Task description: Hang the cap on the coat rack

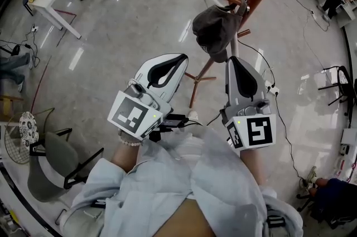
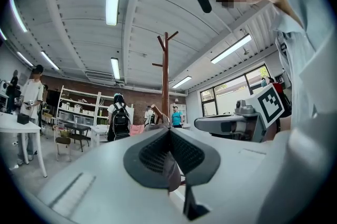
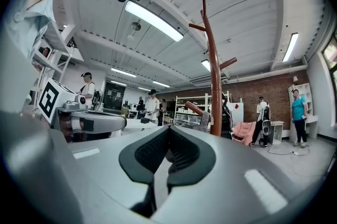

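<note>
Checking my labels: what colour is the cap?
The cap is dark grey; head view shows it best.

Shell of the left gripper (image 1: 176,61): white moulded plastic, rounded, tapering to the tip, with black pad along the jaw edges. Left cube (image 1: 133,113) at its rear has white faces, black square markers and a small green light (image 1: 154,116) at one corner. Silver knob (image 1: 135,91) on top; black cable (image 1: 177,119) off the side.

The right gripper (image 1: 235,62) is the same build — right cube (image 1: 257,131) with a bolder marker, green light too.

In the gripper views the pads (image 2: 152,152) read dark grey and finely ribbed, set in pale grey housing.

Clothing — loose pale blue shirt (image 1: 167,174) with long sleeves; white bead bracelet (image 1: 131,143) at the left wrist.
</note>
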`<state>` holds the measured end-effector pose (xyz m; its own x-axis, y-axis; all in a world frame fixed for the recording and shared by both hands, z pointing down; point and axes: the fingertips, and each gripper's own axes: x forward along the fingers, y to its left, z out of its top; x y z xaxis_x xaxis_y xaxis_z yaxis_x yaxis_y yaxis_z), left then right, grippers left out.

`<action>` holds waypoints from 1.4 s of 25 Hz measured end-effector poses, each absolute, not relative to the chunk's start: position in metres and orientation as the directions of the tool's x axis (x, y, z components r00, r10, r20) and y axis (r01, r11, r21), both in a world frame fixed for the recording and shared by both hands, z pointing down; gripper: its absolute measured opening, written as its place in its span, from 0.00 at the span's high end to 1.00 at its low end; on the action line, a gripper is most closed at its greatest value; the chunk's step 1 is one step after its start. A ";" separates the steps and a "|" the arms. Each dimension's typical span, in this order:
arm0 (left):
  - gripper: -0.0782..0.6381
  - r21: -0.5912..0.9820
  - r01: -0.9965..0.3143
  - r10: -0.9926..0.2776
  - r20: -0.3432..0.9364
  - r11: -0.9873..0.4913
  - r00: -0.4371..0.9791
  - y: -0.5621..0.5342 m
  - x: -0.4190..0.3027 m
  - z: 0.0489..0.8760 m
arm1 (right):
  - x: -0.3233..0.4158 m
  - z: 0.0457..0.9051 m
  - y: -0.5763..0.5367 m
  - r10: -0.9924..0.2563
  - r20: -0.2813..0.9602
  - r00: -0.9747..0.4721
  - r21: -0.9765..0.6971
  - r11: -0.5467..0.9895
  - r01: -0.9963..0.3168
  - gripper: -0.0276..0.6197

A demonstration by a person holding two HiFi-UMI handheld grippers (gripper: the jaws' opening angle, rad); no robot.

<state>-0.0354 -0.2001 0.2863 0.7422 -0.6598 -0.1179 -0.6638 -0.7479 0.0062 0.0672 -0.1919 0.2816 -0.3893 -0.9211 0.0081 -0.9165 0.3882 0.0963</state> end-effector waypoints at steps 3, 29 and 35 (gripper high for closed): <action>0.89 0.009 -0.667 -0.664 -0.116 -0.745 0.739 -0.200 -0.037 0.287 | 0.067 0.282 -0.192 -0.923 0.013 -0.385 0.105 0.384 -0.917 0.95; 0.89 0.014 -0.674 -0.670 -0.115 -0.739 0.733 -0.205 -0.039 0.290 | 0.067 0.286 -0.197 -0.929 0.028 -0.370 0.119 0.371 -0.921 0.95; 0.89 0.016 -0.672 -0.669 -0.117 -0.740 0.734 -0.206 -0.039 0.290 | 0.064 0.286 -0.198 -0.928 0.033 -0.372 0.126 0.373 -0.919 0.95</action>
